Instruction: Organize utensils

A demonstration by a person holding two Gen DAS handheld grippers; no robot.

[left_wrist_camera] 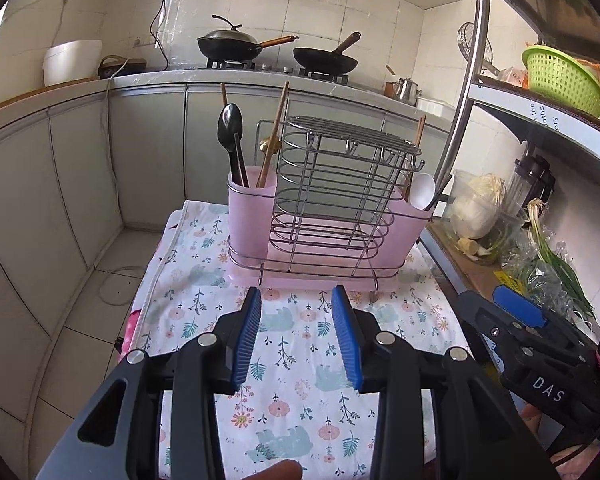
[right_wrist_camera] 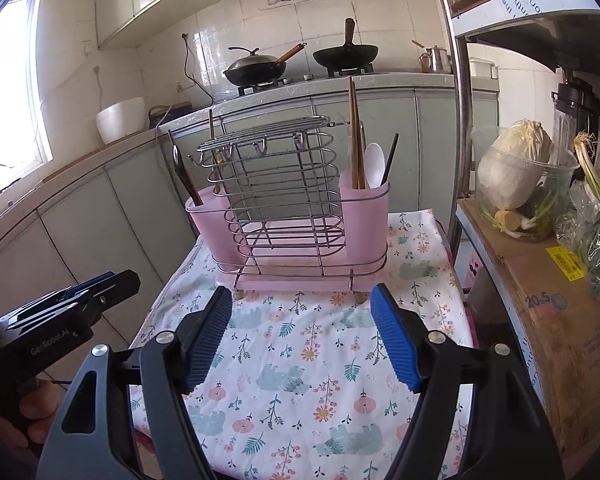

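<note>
Left tongs (left_wrist_camera: 296, 300) and right tongs (right_wrist_camera: 302, 300), both open and empty, above the cloth-covered surface (right_wrist_camera: 300, 360); utensil rack (left_wrist_camera: 316, 216) beyond.

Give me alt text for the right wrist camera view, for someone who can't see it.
An open right hand-held gripper hovers over a floral cloth, facing a pink utensil rack. Its right cup holds chopsticks and a white spoon; its left cup holds a dark utensil. The left hand-held gripper shows at the left edge.
</note>
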